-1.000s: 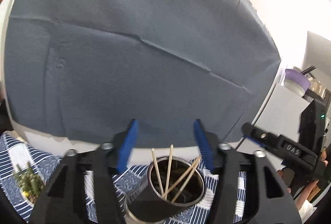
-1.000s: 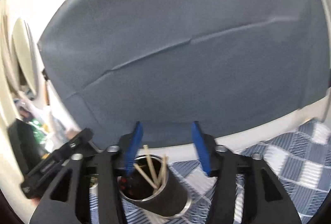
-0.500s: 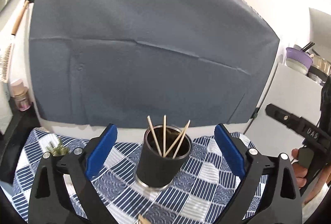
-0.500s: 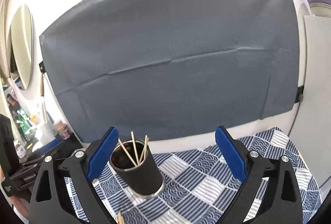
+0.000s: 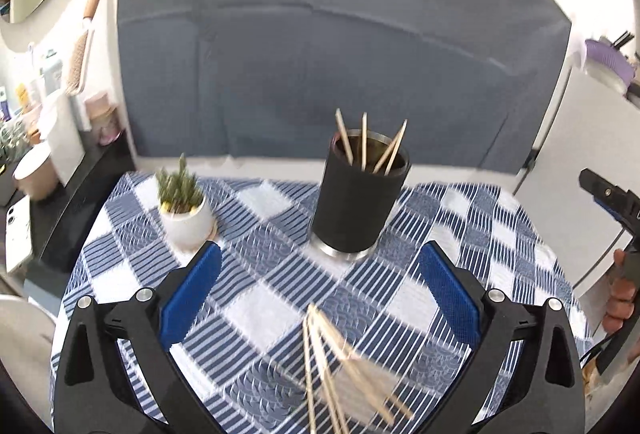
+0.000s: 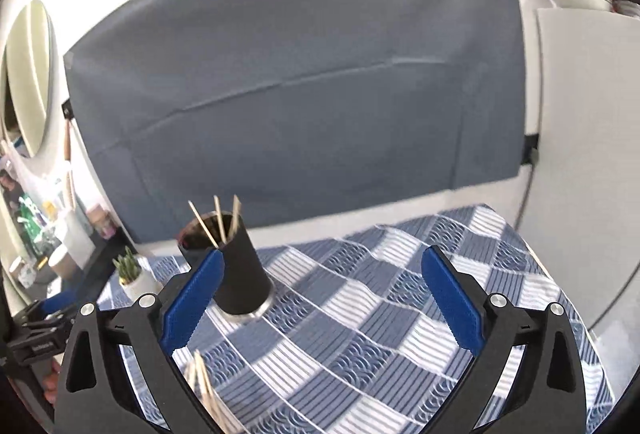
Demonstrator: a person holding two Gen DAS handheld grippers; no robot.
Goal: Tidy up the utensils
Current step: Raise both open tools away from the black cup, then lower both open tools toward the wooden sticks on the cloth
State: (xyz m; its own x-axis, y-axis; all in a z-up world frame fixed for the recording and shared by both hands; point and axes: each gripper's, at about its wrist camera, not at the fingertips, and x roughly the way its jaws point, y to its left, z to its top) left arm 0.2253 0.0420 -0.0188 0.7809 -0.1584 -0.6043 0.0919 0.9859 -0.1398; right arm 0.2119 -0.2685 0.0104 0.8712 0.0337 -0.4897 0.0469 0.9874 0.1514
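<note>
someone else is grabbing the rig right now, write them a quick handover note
Left hand-held gripper: open, empty, above the checked tablecloth.
Right hand-held gripper: open, empty, over the same cloth.
Black holder cup: upright toward the back of the table, beside the small potted plant.
Done: four wooden sticks stand in the cup.
Left: a loose bunch of sticks lies on the cloth at the near edge, between the left gripper's fingers; the count is blurred. These probably go into the cup next.
</note>
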